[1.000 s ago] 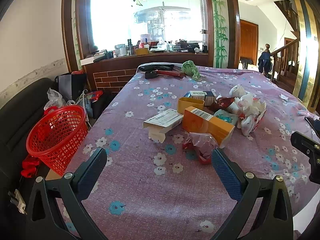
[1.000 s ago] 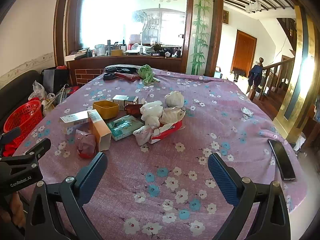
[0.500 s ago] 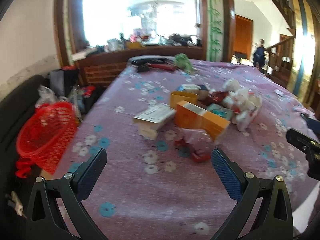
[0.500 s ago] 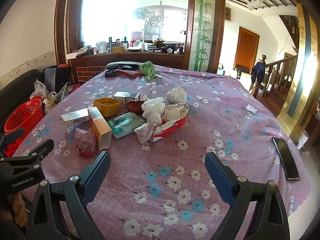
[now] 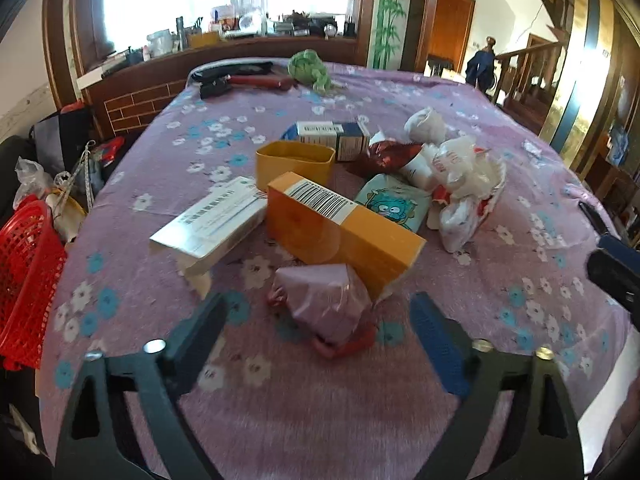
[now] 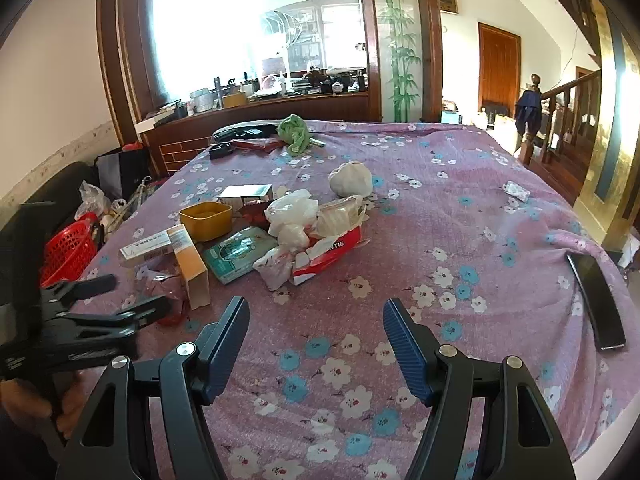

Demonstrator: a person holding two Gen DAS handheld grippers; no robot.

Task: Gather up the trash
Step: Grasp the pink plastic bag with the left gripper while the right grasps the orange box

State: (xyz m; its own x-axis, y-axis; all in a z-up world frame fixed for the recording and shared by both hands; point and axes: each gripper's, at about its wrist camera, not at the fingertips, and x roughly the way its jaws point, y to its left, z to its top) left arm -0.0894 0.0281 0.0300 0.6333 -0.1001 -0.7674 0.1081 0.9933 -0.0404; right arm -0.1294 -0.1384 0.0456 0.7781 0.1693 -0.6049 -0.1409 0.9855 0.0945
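Observation:
A pile of trash lies on the purple flowered tablecloth (image 5: 320, 400). A crumpled pink and red wrapper (image 5: 326, 312) lies nearest, between the fingers of my open left gripper (image 5: 320, 316). Behind it are an orange box (image 5: 340, 228), a white box (image 5: 208, 224), a yellow tub (image 5: 296, 160), a teal wipes pack (image 5: 394, 202) and crumpled white wrappers (image 5: 460, 176). My right gripper (image 6: 316, 324) is open and empty over bare cloth, in front of the same pile (image 6: 296, 232). The left gripper (image 6: 132, 312) shows at the right wrist view's left, at the wrapper (image 6: 160, 288).
A red mesh basket (image 5: 24, 272) stands off the table's left edge, also in the right wrist view (image 6: 68, 252). A black phone (image 6: 598, 300) lies near the right edge. A green cloth (image 5: 310, 68) and dark items lie at the far end.
My left gripper has moved forward and down, so the pink and red wrapper now lies between its fingers. My right gripper has moved slightly forward and stays open.

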